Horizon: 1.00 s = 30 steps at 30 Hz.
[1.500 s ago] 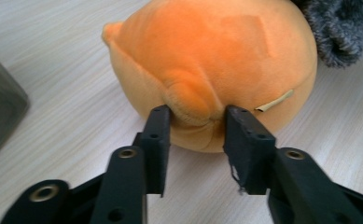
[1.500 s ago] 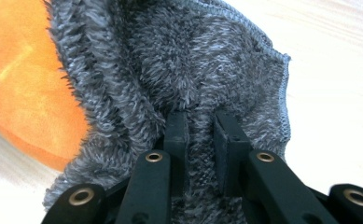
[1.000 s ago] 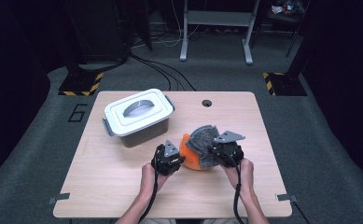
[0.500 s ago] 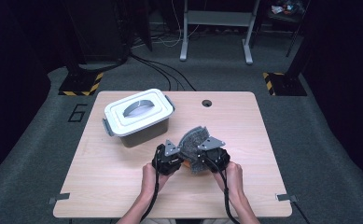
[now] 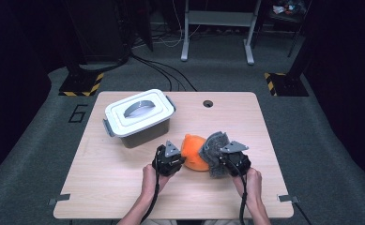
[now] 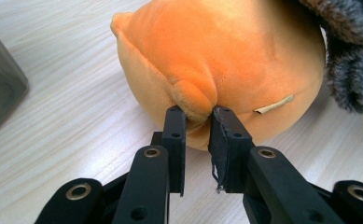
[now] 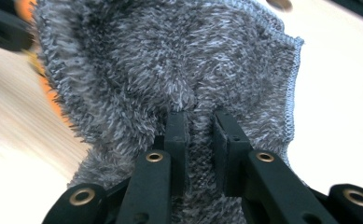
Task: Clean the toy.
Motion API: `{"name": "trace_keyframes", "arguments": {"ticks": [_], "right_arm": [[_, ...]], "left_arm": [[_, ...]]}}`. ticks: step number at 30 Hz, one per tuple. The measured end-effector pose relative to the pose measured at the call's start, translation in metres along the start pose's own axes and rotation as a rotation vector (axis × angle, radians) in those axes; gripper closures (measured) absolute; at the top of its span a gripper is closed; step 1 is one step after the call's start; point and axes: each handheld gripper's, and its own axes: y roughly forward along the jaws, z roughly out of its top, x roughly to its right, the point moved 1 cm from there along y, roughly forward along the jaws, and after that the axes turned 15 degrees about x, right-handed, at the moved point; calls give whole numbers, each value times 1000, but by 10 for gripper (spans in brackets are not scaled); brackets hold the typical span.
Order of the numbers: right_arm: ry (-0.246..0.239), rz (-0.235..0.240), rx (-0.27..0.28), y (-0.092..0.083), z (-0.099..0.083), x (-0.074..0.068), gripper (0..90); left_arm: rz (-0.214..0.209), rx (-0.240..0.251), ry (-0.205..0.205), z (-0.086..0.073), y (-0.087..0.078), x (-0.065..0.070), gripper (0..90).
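Observation:
An orange plush toy (image 5: 193, 152) lies on the wooden table (image 5: 124, 187) between my two grippers. My left gripper (image 5: 171, 160) is at its left side, shut on a fold of the orange plush (image 6: 198, 100). A grey fluffy cloth (image 5: 214, 149) leans against the toy's right side. My right gripper (image 5: 231, 161) is shut on a pinch of that grey cloth (image 7: 198, 122), which stands up in front of its jaws. In the left gripper view the grey cloth (image 6: 352, 70) hangs at the upper right of the toy.
A grey storage box with a white lid and handle (image 5: 139, 117) stands on the table behind and to the left of the toy. A small round hole (image 5: 208, 103) is in the table top near its far edge. Dark floor and cables lie beyond.
The right gripper with the grey cloth swung left over the orange toy, then back to the right and down, so the toy is uncovered again. The left gripper stayed put.

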Motion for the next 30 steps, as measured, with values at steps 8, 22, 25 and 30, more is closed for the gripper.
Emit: {"name": "trace_keyframes", "arguments": {"ticks": [8,22,25,30], "right_arm": [[47,41,76,-10,10,4,772],[-78,128,62,14,41,-41,771],[-78,124,55,11,37,-38,772],[-65,110,41,6,30,-31,771]], "left_arm": [[0,0,5,-2,0,-1,759],[-6,-8,3,-3,-1,-2,757],[-6,-3,6,-2,0,-1,757],[-5,-5,-3,-3,0,-1,757]]}}
